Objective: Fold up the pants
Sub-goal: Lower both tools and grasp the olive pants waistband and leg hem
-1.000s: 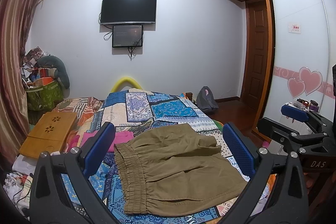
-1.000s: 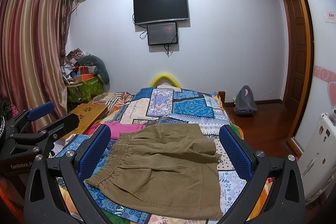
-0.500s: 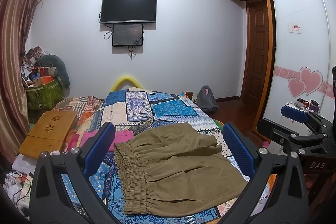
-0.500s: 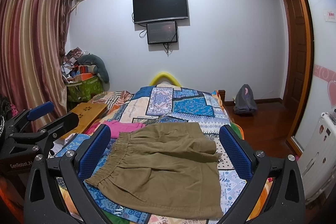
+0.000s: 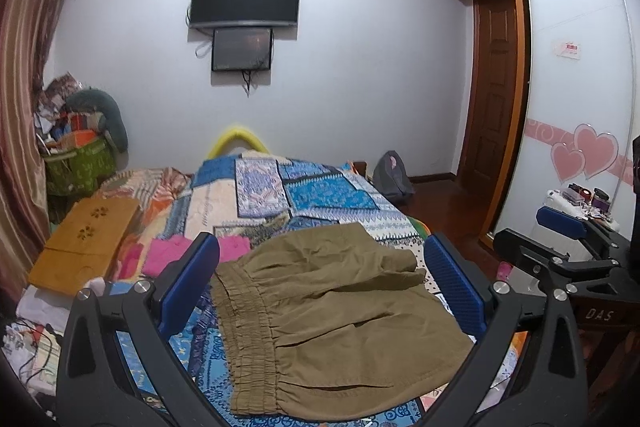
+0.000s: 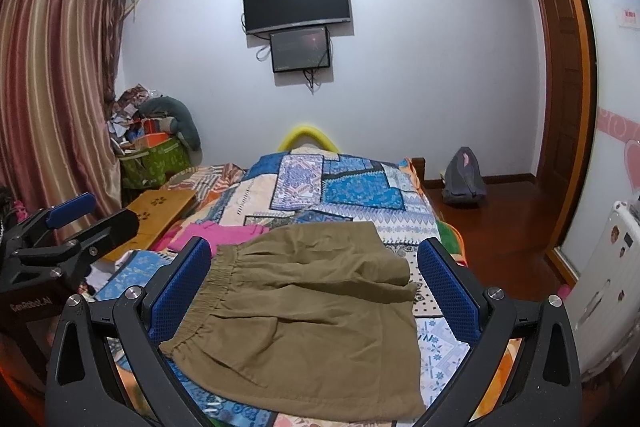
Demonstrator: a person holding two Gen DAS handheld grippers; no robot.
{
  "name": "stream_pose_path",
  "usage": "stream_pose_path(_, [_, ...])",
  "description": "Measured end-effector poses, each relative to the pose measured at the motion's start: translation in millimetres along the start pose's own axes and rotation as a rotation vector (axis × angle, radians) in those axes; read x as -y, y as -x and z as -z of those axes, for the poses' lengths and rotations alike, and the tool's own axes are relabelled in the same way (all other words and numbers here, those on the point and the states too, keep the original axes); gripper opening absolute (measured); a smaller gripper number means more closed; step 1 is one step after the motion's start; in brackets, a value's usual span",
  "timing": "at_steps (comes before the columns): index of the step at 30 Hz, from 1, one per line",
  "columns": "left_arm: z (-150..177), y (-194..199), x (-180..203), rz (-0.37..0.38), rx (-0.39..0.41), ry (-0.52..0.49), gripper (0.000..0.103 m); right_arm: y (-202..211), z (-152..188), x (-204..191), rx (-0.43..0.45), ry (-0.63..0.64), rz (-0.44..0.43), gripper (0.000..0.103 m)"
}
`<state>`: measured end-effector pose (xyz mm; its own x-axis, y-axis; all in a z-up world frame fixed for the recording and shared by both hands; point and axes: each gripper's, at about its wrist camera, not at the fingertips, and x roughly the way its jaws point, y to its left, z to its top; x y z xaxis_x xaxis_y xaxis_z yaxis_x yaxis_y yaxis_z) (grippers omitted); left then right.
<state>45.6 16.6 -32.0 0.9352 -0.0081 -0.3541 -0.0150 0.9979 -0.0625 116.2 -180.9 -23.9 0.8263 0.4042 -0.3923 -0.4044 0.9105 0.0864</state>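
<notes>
Nearest the cams, L gripper (image 5: 320,287) and R gripper (image 6: 316,283) both hang w/ jaws spread wide and nothing between them, above the near end of the bed, clear of the cloth. Just beyond, khaki pants (image 6: 304,311) lie flat on the patchwork bedspread (image 6: 344,187), elastic waistband (image 5: 244,339) to the left, far leg wrinkled, a pink garment (image 6: 224,233) just beside the waistband. Judged: thin woven cloth, light, limp, not slippery; best pinched at a waistband corner and a leg-hem corner, since a mid-panel grip would likely bunch it.
</notes>
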Motion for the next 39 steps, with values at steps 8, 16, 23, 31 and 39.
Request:
stream_pose_path(8, [-2, -72, -36, -0.056, -0.126, 0.027, 0.103, -55, 2, 37, -0.072, -0.004, 0.054, 0.103])
stream_pose_path(16, [-7, -156, -81, -0.167, -0.195, -0.028, 0.103, -118, -8, 70, -0.174, 0.039, 0.103, 0.102])
stream_pose_path(23, [-1, -228, -141, -0.197, -0.310, 0.034, 0.103, -168, -22, 86, -0.187, 0.068, 0.079, 0.102])
stream_pose_path(31, [38, -297, -185, -0.297, -0.444, 0.014, 0.103, -245, -17, 101, -0.275, 0.079, 0.028, 0.100])
stream_pose_path(39, [85, -353, -205, -0.219, -0.579, 0.013, 0.086, -315, -6, 109, -0.419, 0.122, -0.054, 0.080])
